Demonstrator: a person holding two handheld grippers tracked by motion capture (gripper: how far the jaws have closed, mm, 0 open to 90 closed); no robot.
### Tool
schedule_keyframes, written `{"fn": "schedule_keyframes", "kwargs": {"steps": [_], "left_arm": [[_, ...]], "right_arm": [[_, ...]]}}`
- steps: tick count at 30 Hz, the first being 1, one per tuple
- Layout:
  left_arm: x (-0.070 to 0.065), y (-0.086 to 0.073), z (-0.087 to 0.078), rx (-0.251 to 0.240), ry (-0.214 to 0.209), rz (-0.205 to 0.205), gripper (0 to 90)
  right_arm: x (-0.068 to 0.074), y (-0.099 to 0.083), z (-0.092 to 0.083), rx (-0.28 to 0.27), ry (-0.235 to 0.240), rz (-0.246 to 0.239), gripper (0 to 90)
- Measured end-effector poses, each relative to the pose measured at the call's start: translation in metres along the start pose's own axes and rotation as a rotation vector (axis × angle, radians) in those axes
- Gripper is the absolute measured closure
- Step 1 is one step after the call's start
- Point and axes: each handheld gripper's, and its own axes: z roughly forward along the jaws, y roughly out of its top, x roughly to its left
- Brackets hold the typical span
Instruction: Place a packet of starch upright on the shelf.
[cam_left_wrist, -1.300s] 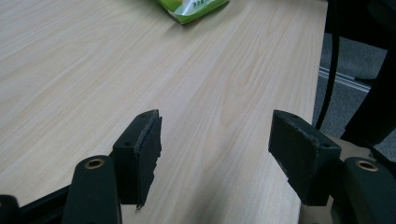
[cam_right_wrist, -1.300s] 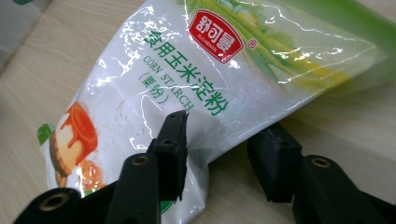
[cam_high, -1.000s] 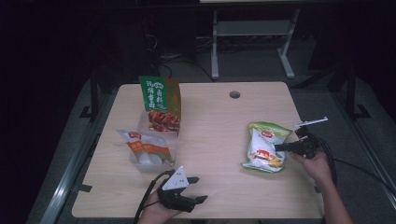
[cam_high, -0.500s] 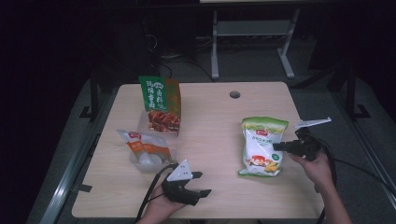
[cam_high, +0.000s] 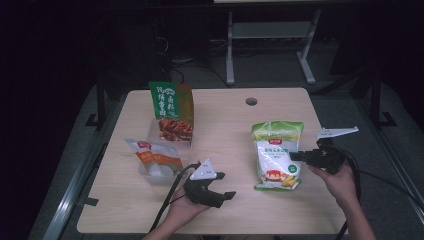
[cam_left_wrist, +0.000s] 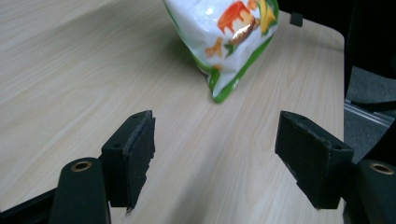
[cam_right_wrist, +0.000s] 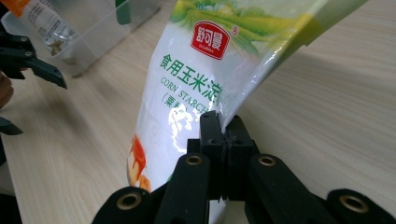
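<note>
We see the right hand-held gripper (cam_high: 295, 156) at the right of the high view, its jaws pressed together on the side edge of the corn starch bag (cam_high: 276, 155). In the right gripper view the two black jaws meet at lower centre of the frame with the bag's clear edge seam pinched between them, and the bag (cam_right_wrist: 196, 88) rises from there toward the top of the frame, tilted, its red logo and green print facing us. In the high view the bag stands right of centre on the table (cam_high: 225, 125), green band at its top and its lower end toward the near edge.

The left hand-held gripper (cam_high: 227, 186) sits at lower centre of the high view, held in a hand (cam_high: 182, 210) coming in from the bottom edge. Its jaws stand wide apart with nothing between them; in the left gripper view we see bare wood between the two pads, and the bottom corner of the bag (cam_left_wrist: 224, 42) at the top of the frame, apart from them.

At the left of the high view a clear plastic container (cam_high: 156, 167) holds a white and orange packet (cam_high: 150, 152). Just behind it a green and orange snack bag (cam_high: 171, 112) stands upright. A round hole (cam_high: 251, 101) shows near the table's far edge.
</note>
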Motion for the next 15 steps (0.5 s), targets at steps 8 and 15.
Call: {"fn": "schedule_keyframes", "kwargs": {"steps": [8,15], "left_arm": [[0.003,0.013,0.013,-0.012,-0.007,-0.007,27.7],[0.013,0.026,0.033,-0.028,-0.027,-0.044,27.8]], "right_arm": [[0.016,0.003,-0.004,-0.030,0.020,-0.038,89.1],[0.031,0.007,-0.003,-0.055,0.040,-0.085,89.2]]}}
